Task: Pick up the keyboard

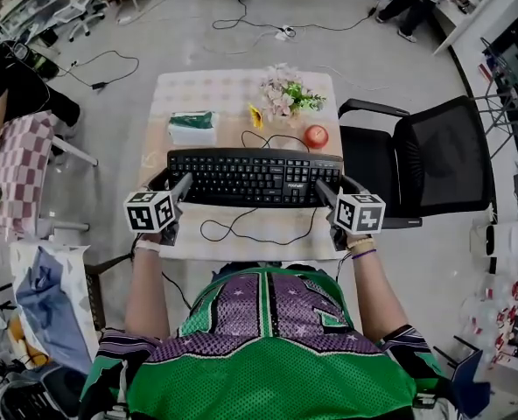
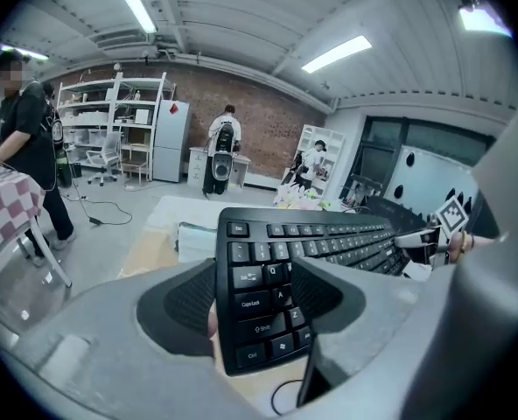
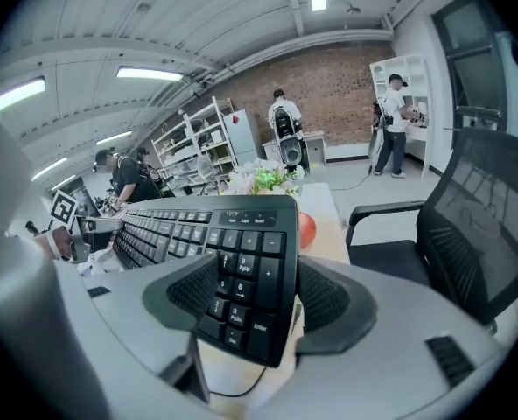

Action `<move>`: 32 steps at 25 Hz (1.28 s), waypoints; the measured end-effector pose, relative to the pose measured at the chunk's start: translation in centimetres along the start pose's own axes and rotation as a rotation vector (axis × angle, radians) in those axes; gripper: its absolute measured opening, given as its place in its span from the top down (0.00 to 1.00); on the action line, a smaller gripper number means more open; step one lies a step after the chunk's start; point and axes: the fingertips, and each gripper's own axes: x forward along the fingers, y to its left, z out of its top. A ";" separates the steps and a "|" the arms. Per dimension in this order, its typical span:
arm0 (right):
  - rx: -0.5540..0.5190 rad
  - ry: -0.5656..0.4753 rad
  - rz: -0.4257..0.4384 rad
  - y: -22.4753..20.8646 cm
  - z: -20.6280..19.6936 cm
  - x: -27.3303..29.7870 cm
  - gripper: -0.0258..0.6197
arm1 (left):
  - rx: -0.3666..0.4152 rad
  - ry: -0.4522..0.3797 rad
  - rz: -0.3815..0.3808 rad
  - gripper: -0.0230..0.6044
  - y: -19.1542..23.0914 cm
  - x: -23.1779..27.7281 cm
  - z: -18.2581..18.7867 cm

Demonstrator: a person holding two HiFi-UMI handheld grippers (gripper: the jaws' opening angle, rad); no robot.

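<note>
A black keyboard (image 1: 255, 178) lies across the near part of the table (image 1: 206, 90), and its cable (image 1: 259, 232) loops toward me. My left gripper (image 1: 177, 188) is shut on the keyboard's left end, with one pad over the keys (image 2: 268, 278) and the other beneath. My right gripper (image 1: 326, 192) is shut on the number-pad end (image 3: 241, 269) in the same way. In both gripper views (image 2: 255, 300) (image 3: 246, 296) the keyboard's near edge looks raised a little off the table top.
Behind the keyboard stand a bunch of flowers (image 1: 285, 94), a red apple (image 1: 316, 136), a small yellow thing (image 1: 255, 115) and a green-and-white pack (image 1: 192, 127). A black office chair (image 1: 434, 160) is at the table's right. People stand farther off in the room.
</note>
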 end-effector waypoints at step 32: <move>-0.207 -0.463 -0.005 6.9 16.0 -15.4 0.54 | 0.130 -0.456 0.006 0.53 -5.7 -15.2 16.8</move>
